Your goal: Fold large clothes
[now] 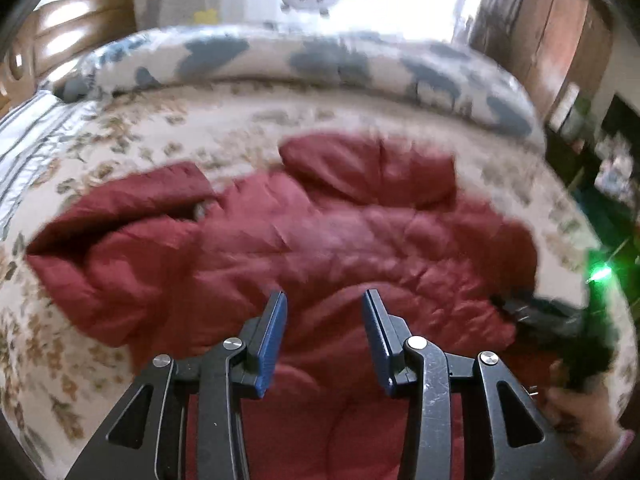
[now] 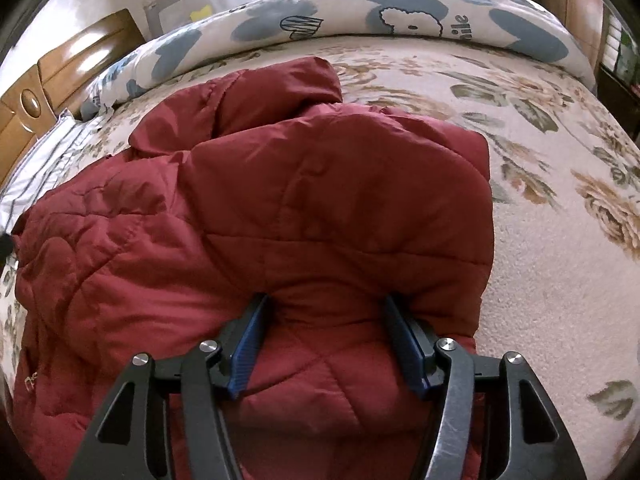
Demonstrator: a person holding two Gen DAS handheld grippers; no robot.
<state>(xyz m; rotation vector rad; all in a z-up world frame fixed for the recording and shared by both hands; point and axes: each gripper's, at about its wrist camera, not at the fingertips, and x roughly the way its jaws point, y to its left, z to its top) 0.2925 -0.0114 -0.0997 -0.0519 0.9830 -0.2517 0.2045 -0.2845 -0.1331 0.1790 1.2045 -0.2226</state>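
A dark red quilted jacket (image 1: 304, 240) lies spread on the flowered bed cover (image 1: 120, 140); one sleeve reaches left and the hood lies at the far side. My left gripper (image 1: 324, 300) is open and empty, hovering above the jacket's middle. In the right wrist view the jacket (image 2: 280, 200) has its right side folded over the body. My right gripper (image 2: 324, 304) is open, its blue pads pressed into a padded fold at the jacket's near right edge. The right gripper also shows in the left wrist view (image 1: 560, 328), at the jacket's right edge.
A rolled white quilt with blue patches (image 2: 360, 16) lies along the far side of the bed. A wooden headboard (image 1: 80, 24) stands at the left, a wooden wardrobe (image 1: 560, 40) at the right. A striped pillow (image 2: 44, 160) lies at the left.
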